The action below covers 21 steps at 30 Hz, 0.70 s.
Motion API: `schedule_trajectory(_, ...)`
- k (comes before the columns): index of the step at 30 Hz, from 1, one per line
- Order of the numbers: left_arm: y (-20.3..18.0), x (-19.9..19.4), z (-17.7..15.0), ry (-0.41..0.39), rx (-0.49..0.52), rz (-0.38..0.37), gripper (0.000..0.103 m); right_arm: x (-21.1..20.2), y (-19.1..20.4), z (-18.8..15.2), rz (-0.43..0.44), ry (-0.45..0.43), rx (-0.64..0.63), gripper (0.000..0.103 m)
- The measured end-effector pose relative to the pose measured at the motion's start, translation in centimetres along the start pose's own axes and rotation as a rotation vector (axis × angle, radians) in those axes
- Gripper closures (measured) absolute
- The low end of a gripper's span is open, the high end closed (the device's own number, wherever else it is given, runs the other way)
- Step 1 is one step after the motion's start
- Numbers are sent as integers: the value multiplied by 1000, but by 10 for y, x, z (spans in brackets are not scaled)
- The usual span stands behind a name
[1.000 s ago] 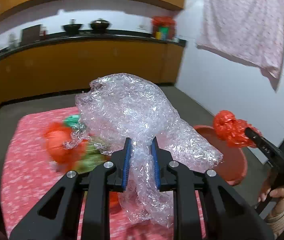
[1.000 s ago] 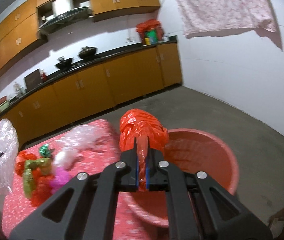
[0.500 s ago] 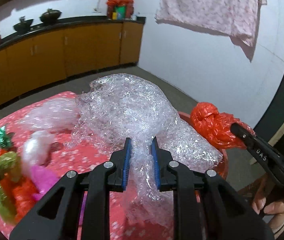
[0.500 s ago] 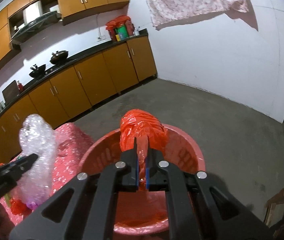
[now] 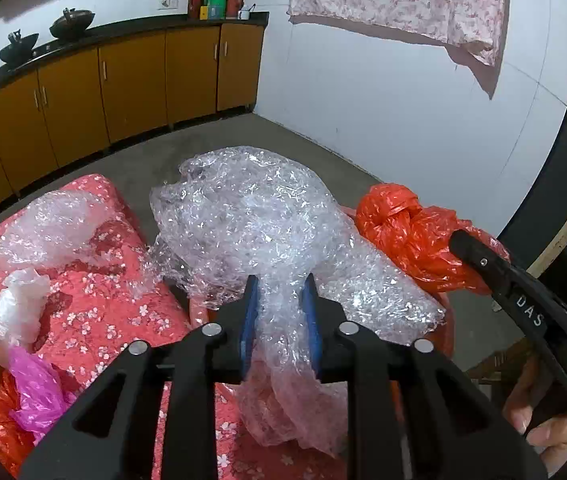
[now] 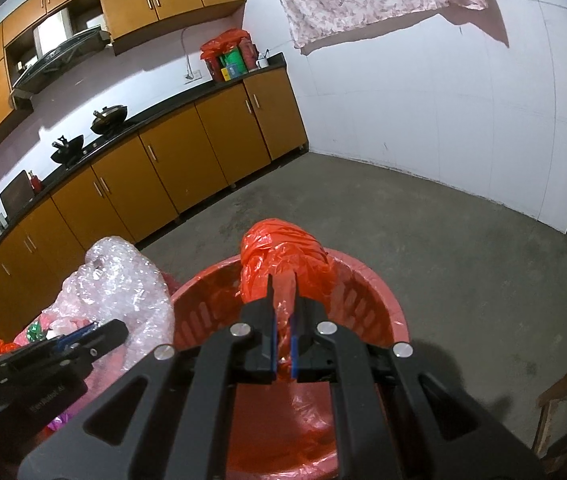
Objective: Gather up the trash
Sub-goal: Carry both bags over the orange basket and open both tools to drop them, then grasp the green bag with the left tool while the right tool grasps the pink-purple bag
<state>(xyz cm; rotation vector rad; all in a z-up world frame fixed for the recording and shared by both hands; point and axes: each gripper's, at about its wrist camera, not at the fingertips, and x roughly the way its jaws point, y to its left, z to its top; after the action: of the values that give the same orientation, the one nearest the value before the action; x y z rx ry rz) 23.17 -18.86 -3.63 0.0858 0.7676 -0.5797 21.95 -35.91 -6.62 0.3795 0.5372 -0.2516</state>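
Opening left gripper [image 5: 279, 312] around bubble wrap [image 5: 259, 216], beside red basket [image 6: 383, 304]

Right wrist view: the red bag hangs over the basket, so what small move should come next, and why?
Probably open the right gripper and let the red plastic bag drop. It is clamped between the pads directly above the open red basket. The left gripper is already opening around its bubble wrap at the basket's edge.
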Motion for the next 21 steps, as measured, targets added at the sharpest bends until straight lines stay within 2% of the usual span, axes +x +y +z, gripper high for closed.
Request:
schedule_trajectory(1, -1, 2, 0, 6, -2, 1, 68, 1, 0, 0, 6, 2, 3, 96)
schedule_trajectory(3, 1, 3, 2, 6, -7, 10, 50, 2, 0, 0, 17, 5, 10, 92)
schedule_trajectory(7, 8, 5, -2, 15, -27, 23, 42, 2, -1, -1, 21, 5, 14, 85)
schedule_trajectory(10, 18, 0, -4, 15, -55, 45, 36, -2, -1, -2, 10, -7, 14, 67)
schedule_trajectory(12, 26, -8, -7, 0, -76, 65, 27, -6, 0, -2, 0, -22, 11, 47)
schedule_trajectory(13, 29, -14, -9, -12, -80, 78, 25, -9, 1, -2, -7, -31, 4, 42)
schedule_trajectory(15, 35, -25, -12, -35, -84, 106, 15, -13, 4, -2, -16, -51, -14, 18)
schedule_trajectory(18, 44, -44, -19, -70, -91, 146, 10, -23, 16, -4, -40, -104, -53, 5)
schedule_trajectory(21, 53, -63, -25, -100, -104, 184, 7, -26, 31, -8, -40, -112, -97, 4)
